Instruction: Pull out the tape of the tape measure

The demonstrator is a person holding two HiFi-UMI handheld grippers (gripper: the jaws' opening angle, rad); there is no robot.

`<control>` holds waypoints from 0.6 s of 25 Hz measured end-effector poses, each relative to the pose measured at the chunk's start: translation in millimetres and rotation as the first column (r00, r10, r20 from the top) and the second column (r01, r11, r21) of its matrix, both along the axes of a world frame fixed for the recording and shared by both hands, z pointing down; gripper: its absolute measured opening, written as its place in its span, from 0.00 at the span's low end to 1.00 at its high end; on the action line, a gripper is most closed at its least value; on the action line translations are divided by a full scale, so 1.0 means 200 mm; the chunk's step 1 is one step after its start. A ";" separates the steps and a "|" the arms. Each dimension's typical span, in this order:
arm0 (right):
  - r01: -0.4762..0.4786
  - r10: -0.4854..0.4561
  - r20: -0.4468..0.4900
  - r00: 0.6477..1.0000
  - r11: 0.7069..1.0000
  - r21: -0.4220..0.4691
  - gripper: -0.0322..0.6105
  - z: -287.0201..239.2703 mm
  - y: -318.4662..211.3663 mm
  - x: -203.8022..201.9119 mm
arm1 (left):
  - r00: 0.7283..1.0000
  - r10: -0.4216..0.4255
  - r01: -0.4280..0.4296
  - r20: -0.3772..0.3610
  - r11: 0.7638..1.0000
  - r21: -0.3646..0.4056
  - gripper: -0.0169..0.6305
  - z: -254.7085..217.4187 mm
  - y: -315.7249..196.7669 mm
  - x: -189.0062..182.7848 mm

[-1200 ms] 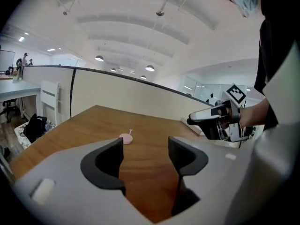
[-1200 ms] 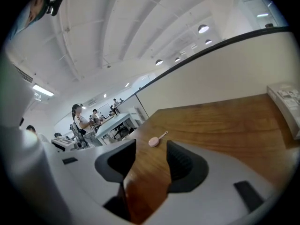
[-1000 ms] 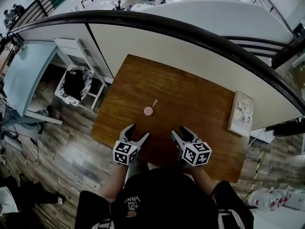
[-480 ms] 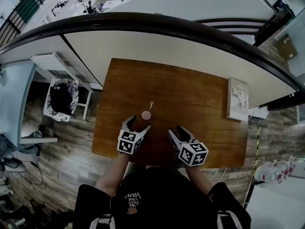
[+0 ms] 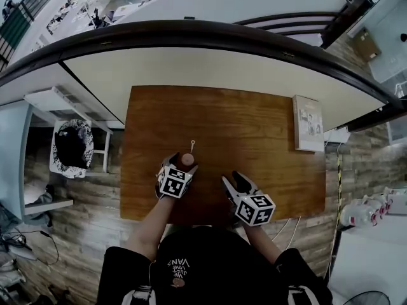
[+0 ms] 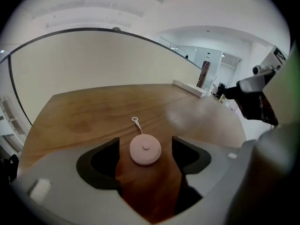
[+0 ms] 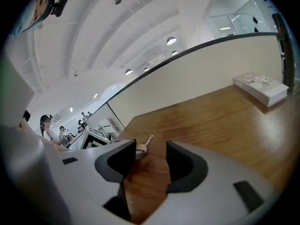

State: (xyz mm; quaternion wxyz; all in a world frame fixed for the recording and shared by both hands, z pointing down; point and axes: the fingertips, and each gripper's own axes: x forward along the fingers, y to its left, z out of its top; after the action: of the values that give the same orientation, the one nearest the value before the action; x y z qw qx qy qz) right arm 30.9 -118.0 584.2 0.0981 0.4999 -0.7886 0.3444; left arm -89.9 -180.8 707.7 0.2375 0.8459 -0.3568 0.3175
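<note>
item 1, tape measure [image 6: 145,149]: pink, round, flat on the desk [image 5: 254,126], pull tab [image 6: 136,121] lying toward the far edge.
item 2, left gripper [image 5: 180,164]: i see its jaws wide, just been opening, tape measure between them, untouched.
item 3, right gripper [image 7: 151,150]: jaws apart, nothing between, over the desk's near side.
item 4, book [image 5: 308,123]: far right corner.

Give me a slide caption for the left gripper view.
Left gripper, jaws just opened wide, straddles the pink tape measure on the wooden table without touching it.
</note>
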 end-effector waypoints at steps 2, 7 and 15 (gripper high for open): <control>-0.007 0.007 -0.002 1.000 1.000 0.000 0.34 0.00 0.00 0.02 | 0.999 0.017 -0.016 0.034 1.000 -0.027 0.55 0.04 0.00 0.01; -0.011 0.011 -0.006 1.000 1.000 0.009 0.34 -0.02 -0.02 0.06 | 0.995 0.025 -0.022 0.097 0.999 -0.031 0.54 0.08 0.01 0.01; 0.025 -0.025 -0.004 1.000 1.000 0.009 0.34 0.00 -0.03 0.07 | 0.992 0.047 -0.047 0.119 0.999 0.001 0.37 0.08 0.02 0.01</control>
State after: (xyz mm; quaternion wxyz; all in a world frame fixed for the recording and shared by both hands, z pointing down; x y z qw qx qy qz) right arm 44.6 -124.9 583.5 0.1018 0.4911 -0.7962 0.3384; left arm -88.6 -177.4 723.8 0.2069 0.8341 -0.3507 0.3722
